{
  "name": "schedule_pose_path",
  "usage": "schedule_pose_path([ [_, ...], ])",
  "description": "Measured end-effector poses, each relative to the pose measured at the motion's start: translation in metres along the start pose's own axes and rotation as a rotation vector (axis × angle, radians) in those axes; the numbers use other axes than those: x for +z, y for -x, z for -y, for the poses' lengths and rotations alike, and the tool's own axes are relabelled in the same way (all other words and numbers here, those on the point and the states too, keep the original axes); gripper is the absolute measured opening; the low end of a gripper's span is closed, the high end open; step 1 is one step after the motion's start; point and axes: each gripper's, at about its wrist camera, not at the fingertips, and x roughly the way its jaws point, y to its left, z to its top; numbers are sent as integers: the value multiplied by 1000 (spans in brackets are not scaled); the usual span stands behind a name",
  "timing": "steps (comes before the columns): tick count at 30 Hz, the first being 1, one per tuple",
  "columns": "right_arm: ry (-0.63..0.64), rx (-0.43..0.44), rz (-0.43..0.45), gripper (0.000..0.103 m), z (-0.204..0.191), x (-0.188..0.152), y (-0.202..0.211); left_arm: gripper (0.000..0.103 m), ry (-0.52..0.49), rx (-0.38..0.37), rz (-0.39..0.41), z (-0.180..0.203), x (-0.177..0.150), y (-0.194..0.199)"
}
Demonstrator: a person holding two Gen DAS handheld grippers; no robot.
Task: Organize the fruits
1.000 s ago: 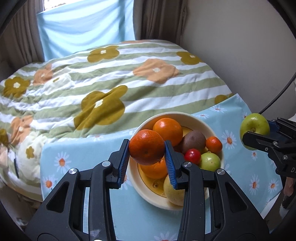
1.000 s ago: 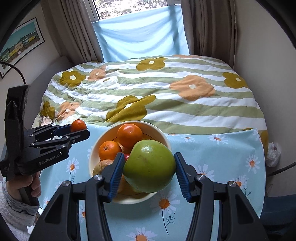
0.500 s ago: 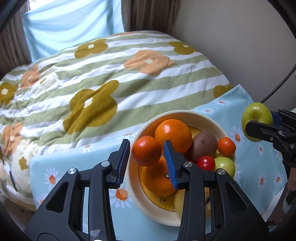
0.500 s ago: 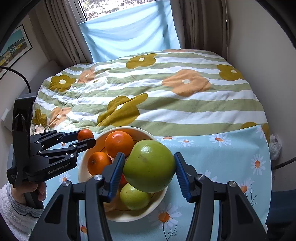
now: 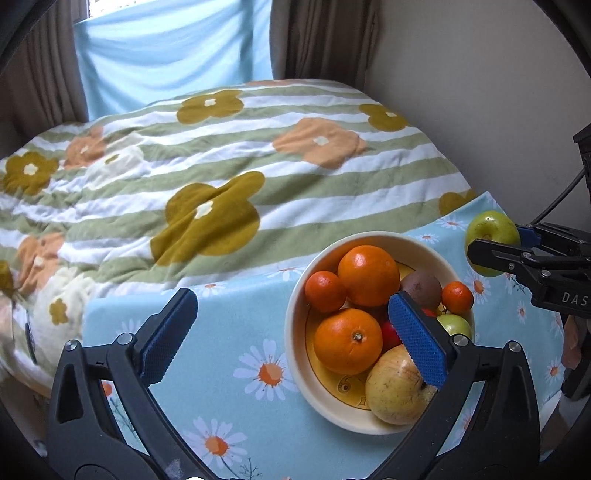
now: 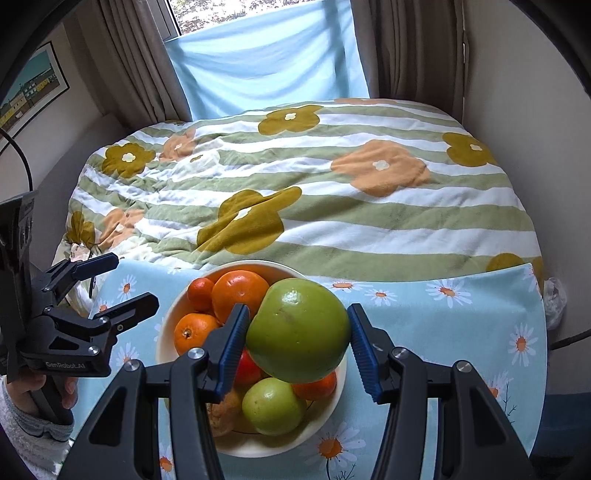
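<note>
Right claw (image 6: 295, 343) around smooth round green fruit (image 6: 298, 330)

Soft, even daylight enters from the window (image 6: 207, 14) behind the blue cloth (image 6: 269, 66); scene bright, shadows faint and diffuse. Small highlights on the big green fruit (image 6: 299, 332) and on the oranges (image 5: 369, 275). Strong fisheye bending with black vignette at the corners; focus sharp centrally, slightly soft toward edges.

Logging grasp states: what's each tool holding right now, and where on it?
Left tool: open, holding nothing. Right tool: shut on the large green fruit, pads against its two opposite sides at the widest part.
</note>
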Motion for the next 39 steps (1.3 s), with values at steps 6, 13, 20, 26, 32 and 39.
schedule_pose_path([
  [6, 10, 37, 3, 50, 0, 6, -18, 103, 41, 8, -9, -14, -16, 9],
  [13, 18, 69, -14, 50, 6, 10, -43, 103, 74, 28, -30, -25, -32, 10],
  [20, 40, 63, -39, 50, 6, 12, -64, 103, 83, 33, -45, -30, -39, 6],
  [26, 25, 70, -55, 51, 6, 11, -74, 103, 108, 25, -50, -33, -42, 3],
  [32, 31, 83, -13, 88, 3, 14, -65, 103, 107, 25, -49, -33, -42, 4],
  [39, 28, 58, 13, 88, 2, 14, -49, 103, 114, 34, -30, -33, -43, 15],
])
